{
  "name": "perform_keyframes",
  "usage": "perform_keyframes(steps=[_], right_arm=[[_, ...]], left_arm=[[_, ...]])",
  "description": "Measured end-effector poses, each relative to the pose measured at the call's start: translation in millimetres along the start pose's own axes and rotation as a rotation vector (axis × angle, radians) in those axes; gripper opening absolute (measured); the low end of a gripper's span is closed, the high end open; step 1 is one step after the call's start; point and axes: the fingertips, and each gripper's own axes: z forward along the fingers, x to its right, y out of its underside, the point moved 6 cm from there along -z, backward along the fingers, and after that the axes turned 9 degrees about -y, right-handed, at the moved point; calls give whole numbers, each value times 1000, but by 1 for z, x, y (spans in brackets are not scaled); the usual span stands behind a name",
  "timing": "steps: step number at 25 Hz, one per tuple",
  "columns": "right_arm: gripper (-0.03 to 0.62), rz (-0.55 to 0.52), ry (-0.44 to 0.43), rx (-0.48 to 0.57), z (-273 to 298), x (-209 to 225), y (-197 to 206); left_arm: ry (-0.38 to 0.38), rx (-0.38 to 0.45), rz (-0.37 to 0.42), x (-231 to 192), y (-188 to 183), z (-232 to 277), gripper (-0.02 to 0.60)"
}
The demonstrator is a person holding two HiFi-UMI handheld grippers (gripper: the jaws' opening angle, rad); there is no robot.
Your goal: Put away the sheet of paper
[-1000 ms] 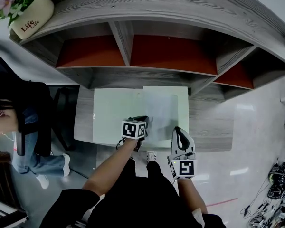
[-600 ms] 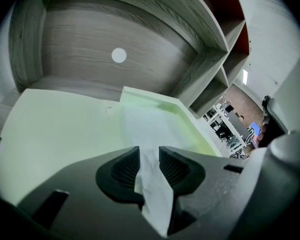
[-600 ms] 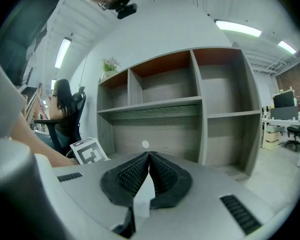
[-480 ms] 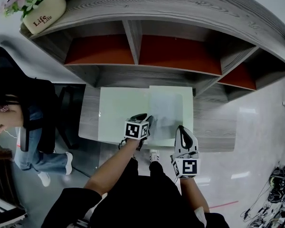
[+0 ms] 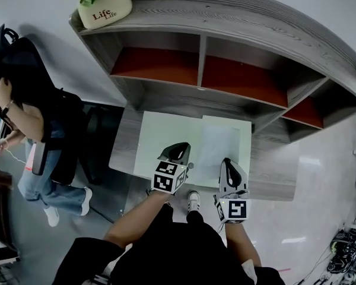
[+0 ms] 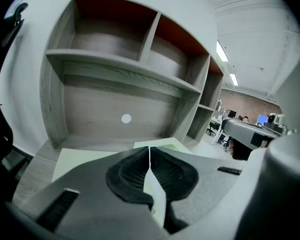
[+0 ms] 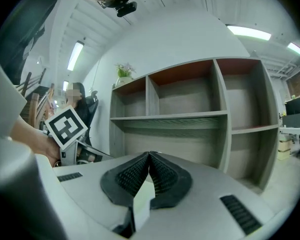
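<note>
- Sheet of paper [image 5: 221,144] lies on the right part of a pale green mat [image 5: 163,135]. Its far edge reaches past the mat's far edge, and its right edge runs close to the mat's right edge.
- That mat covers the middle of a grey wooden desk [image 5: 123,150], with bare wood showing along the desk's left and right edges.
- Near the desk's front edge the left gripper [image 5: 182,147] hangs over the mat, just left of the sheet's left edge in the head view. It is tilted downward toward the shelves.
- Its jaws have just been closing. In the left gripper view the ribbed pads meet at the tips, with a thin pale line in the slit and a pale wedge lower down. I cannot tell whether that is the sheet's edge or the mat seen through the gap.
- At the desk's front edge the right gripper [image 5: 226,162] sits over the sheet's near right corner, pointing almost level at the shelves.
- In the right gripper view its pads also meet at the tips, with a like pale wedge beneath them. The left gripper's marker cube [image 7: 66,126] shows at that view's left.
- A grey shelf unit [image 5: 237,25] rises behind the desk's far edge, its upper compartments backed in red-brown.
- A white plant pot [image 5: 105,10] stands on the left end of the shelf unit's top board.
- A person [image 5: 47,135] in a dark top and jeans stands off the desk's left edge.
</note>
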Motion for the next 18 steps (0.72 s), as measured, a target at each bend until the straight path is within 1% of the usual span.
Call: perform_keyframes(steps=[1,3,7,9,12,18], right_arm=[[21,-6,-8,6,2,-4,-4],[21,-16,-26,19,7,-13,-12],[21,-42,-55,56,16,-29,-34],[21,-56,-70,77,23,-34,-44],[21,-74,-91,102,31,-43,-55],[21,-107,-106,123,39,-60,-73]], left_arm=[[0,42,1,-1,-7,-11,9],[9,132,6,-3,-21,-33,8],[40,337,45,-6,-44,-76,7],[37,417,65,-10,-52,-91,8],[21,453,80,-18,-56,-104,8],[9,467,76,-31,-57,-120,8]])
